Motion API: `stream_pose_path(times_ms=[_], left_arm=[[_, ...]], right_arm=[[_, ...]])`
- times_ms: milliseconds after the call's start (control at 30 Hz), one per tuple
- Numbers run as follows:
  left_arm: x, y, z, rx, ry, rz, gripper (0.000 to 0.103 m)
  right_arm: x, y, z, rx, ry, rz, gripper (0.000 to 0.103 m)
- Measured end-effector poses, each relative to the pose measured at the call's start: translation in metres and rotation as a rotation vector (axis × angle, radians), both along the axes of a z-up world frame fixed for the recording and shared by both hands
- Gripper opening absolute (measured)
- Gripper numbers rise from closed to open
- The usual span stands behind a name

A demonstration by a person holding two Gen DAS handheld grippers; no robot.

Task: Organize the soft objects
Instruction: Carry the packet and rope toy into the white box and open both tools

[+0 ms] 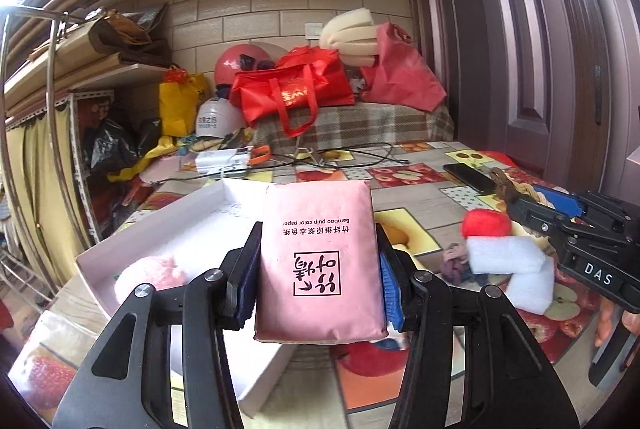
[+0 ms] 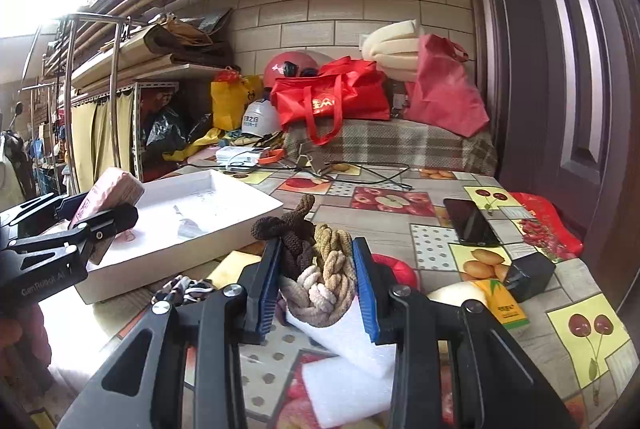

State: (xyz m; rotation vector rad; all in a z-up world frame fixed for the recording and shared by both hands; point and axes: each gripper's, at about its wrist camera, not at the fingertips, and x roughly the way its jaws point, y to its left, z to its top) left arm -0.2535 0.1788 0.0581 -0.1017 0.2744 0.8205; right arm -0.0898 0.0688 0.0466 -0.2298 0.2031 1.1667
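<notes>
**Midway: both grippers loaded, tray nearly bare**

Left wrist view first. My left gripper (image 1: 318, 269) clamps a pink tissue pack (image 1: 318, 257) between its blue pads, held above the near edge of the white tray (image 1: 160, 229). One pink plush (image 1: 150, 275) already lies inside the tray. To the right, on the fruit-print table (image 1: 404, 175), a red ball (image 1: 486, 223), white foam (image 1: 516, 269) and a small scrunchie (image 1: 454, 263) wait. My right gripper (image 1: 520, 203) reaches in from that side.

Now the right wrist view. My right gripper (image 2: 316, 281) is closed on a braided rope (image 2: 316, 261), brown to cream, over the foam (image 2: 352, 361). The tray (image 2: 240, 225) sits ahead and left, with the left gripper (image 2: 120, 209) and pack (image 2: 112, 193) at its near corner.

By my judgement, one item is stowed, two are in transit, several remain.
</notes>
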Motion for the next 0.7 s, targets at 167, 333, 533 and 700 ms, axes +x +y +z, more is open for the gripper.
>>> stream_pose_path(times_ms=[167,333,533,700], left_arm=[[-0.028,0.027,-0.004,-0.044,-0.024,0.101,0.05],[-0.045,0.047,-0.008,-0.062,-0.027,0.173,0.05],[-0.058,0.071,-0.012,-0.075,-0.022,0.223,0.05],[-0.066,0.089,-0.013,-0.041,-0.011,0.261,0.05]], right_arm=[[-0.022,0.023,-0.003,-0.014,0.017,0.062,0.034],[-0.049,0.047,-0.006,-0.029,0.013,0.124,0.034],[-0.075,0.075,-0.007,-0.027,0.008,0.175,0.034],[-0.087,0.103,-0.008,-0.032,-0.004,0.2,0.034]])
